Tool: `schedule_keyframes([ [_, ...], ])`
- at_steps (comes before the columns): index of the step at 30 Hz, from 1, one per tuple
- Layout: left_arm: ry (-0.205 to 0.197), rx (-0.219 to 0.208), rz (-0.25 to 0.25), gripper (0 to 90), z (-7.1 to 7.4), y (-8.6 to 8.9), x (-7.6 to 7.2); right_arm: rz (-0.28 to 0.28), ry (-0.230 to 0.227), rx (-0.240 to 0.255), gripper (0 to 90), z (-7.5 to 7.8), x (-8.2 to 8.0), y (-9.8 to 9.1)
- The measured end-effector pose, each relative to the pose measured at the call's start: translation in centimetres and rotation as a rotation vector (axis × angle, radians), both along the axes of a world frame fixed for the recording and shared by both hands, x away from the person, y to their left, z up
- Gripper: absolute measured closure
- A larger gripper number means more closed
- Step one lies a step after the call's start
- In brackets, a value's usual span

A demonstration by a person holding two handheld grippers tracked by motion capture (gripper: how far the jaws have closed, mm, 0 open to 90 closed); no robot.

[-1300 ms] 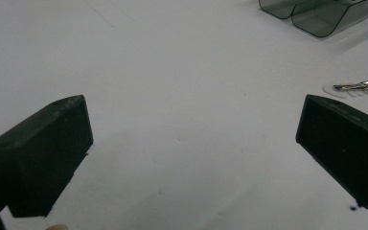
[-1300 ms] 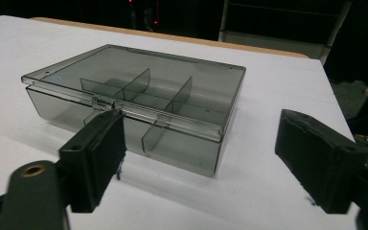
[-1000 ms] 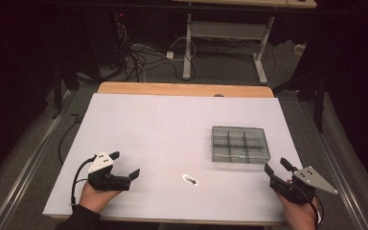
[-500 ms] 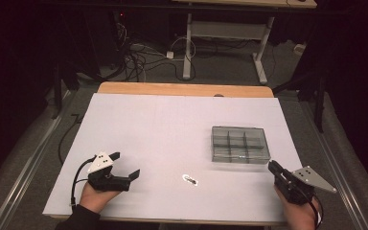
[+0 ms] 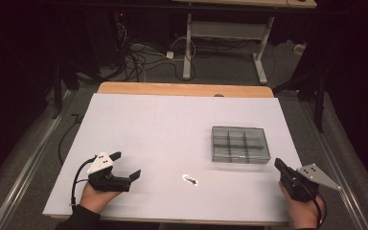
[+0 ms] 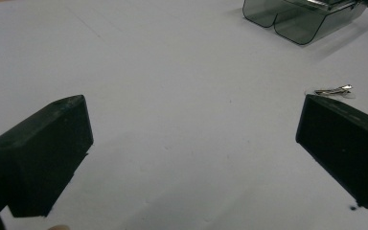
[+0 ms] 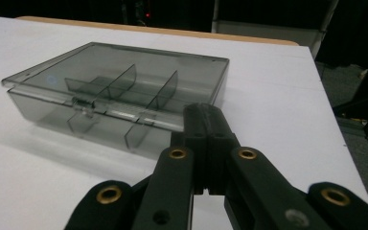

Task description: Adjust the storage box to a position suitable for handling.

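A smoky clear compartment box [image 5: 241,144] lies shut on the right half of the white table [image 5: 163,124]. In the right gripper view the box [image 7: 120,96] is just beyond my right gripper [image 7: 206,112], whose jaws are pressed together with nothing between them. From above, the right gripper [image 5: 279,164] rests near the front right corner, pointing at the box. A small metal piece in a clear sleeve [image 5: 190,179] lies at the front middle. My left gripper [image 5: 127,164] rests at the front left, open and empty. The left gripper view has the metal piece [image 6: 334,89] just past the right jaw.
A wooden strip [image 5: 182,89] borders the table's far edge. Beyond it are cables and a desk frame [image 5: 220,33] on a dark floor. The box [image 6: 306,19] is far off in the left gripper view. Bare white surface lies between the grippers.
The right gripper's jaws went from spread apart to fully together, with nothing caught in them. Both hands stayed where they were, and the box and metal piece did not move.
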State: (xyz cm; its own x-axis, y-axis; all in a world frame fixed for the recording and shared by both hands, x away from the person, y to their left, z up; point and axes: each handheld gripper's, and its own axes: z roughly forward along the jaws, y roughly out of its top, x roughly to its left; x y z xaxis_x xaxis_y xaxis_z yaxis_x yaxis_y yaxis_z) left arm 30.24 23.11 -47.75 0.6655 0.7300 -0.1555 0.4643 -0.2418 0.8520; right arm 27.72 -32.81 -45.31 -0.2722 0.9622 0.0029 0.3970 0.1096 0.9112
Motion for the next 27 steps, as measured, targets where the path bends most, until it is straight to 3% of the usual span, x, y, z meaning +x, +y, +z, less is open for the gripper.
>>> schedule_keyframes([
  [4, 0.001, 0.002, -0.004, 0.0, -0.1, 0.0, 0.1, -0.001, 0.028, -0.021, 90.0, 0.3, 1.6, -0.2],
  [10, 0.001, -0.005, -0.002, 0.0, -0.1, 0.1, 0.2, -0.012, 0.122, -0.067, 90.0, 0.2, 5.6, -1.4],
  [16, 0.005, 0.000, -0.003, 0.0, -0.1, 0.0, 0.2, 0.010, 0.189, -0.065, 90.0, -0.6, 8.7, -2.0],
  [22, 0.005, 0.000, -0.002, 0.0, -0.1, -0.1, 0.1, 0.038, 0.242, -0.027, 90.0, -1.5, 10.5, -2.5],
  [27, 0.009, 0.002, 0.005, 0.0, -0.2, 0.0, 0.2, 0.054, 0.257, -0.023, 90.0, -1.9, 11.0, -2.3],
])
